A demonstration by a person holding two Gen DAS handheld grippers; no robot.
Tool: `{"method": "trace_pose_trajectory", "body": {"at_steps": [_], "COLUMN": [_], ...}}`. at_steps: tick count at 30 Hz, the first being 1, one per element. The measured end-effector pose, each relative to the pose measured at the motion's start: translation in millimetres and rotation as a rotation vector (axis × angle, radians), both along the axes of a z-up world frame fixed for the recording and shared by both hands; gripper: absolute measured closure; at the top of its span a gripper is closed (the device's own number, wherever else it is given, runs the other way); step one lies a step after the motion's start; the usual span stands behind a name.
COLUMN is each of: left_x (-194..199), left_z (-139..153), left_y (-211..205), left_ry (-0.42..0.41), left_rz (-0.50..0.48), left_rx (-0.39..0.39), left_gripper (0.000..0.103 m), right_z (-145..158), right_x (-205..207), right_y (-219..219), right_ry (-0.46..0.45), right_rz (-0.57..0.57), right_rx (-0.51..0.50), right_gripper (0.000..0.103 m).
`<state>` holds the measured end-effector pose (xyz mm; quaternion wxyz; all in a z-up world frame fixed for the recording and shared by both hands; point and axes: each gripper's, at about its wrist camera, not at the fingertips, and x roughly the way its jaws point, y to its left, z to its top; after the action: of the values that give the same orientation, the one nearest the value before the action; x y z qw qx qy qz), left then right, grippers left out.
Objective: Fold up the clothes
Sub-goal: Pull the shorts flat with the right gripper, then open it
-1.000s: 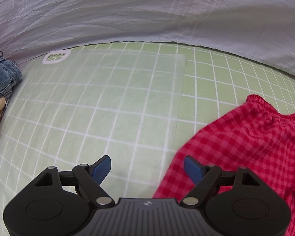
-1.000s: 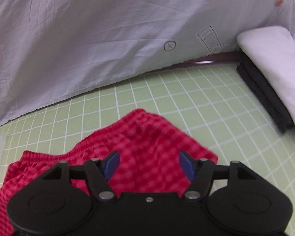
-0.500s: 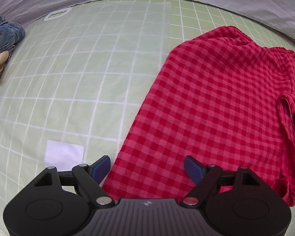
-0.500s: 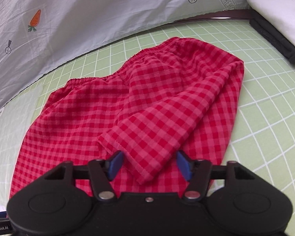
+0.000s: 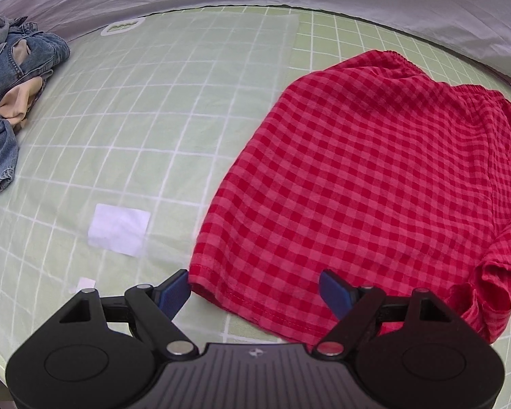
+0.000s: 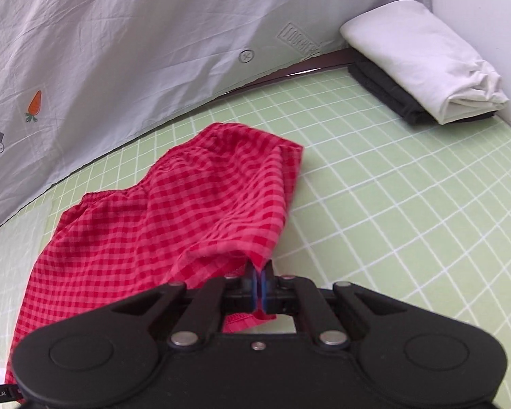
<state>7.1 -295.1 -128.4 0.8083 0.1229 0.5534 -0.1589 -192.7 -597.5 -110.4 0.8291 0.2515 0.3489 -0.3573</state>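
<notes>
Green grid-patterned mat [image 5: 160, 129] fills most of both views, bounded at the top of each frame by a pale grey backdrop sheet [image 6: 119, 51] printed with small carrots. No container appears in either view.

Red gingham shorts [image 5: 374, 177] lie on the mat, in the right half of the left wrist view, elastic waistband toward the upper right and one hemmed leg toward the bottom centre. In the right wrist view the shorts [image 6: 160, 225] occupy the lower left and centre, one leg drawn up toward the gripper.

Left wrist view only: a heap of denim and tan clothing [image 5: 6, 102] at the left edge; a clear plastic sheet over the mat, upper left; a white paper rectangle [image 5: 119, 228] at lower left.

Right wrist view only: a folded white garment [image 6: 422, 75] stacked on a folded dark garment [image 6: 385, 92], upper right corner.

Left gripper [image 5: 255, 293]: jaws wide apart, holding nothing, the shorts' hem lying between and below the blue pads.

Right gripper [image 6: 258, 283]: blue pads pressed together, pinching a corner of the shorts' leg hem.
</notes>
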Motion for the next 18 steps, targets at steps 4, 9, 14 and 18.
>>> {"method": "trace_pose_trajectory", "body": {"at_steps": [4, 9, 14, 18], "left_x": [-23.4, -52.0, -68.2, -74.6], "left_z": [6.2, 8.2, 8.5, 10.9], "left_y": [-13.8, -34.2, -49.1, -56.7], "left_ry": [-0.023, -0.049, -0.066, -0.097], "left_rz": [-0.031, -0.083, -0.116, -0.123], "left_rx": [-0.001, 0.007, 0.014, 0.019], "left_gripper": [0.020, 0.020, 0.020, 0.020], "right_z": [-2.1, -9.9, -17.6, -21.8], "right_x": [-49.8, -98.5, -123.2, -131.9], "right_y": [-11.6, -26.2, -29.3, -29.0], "right_ry": [0.030, 0.067, 0.102, 0.122], "right_rz": [-0.085, -0.167, -0.163, -0.136], "right_rx": [-0.004, 0.014, 0.018, 0.014], "right_gripper": [0.100, 0.100, 0.087, 0.077]}}
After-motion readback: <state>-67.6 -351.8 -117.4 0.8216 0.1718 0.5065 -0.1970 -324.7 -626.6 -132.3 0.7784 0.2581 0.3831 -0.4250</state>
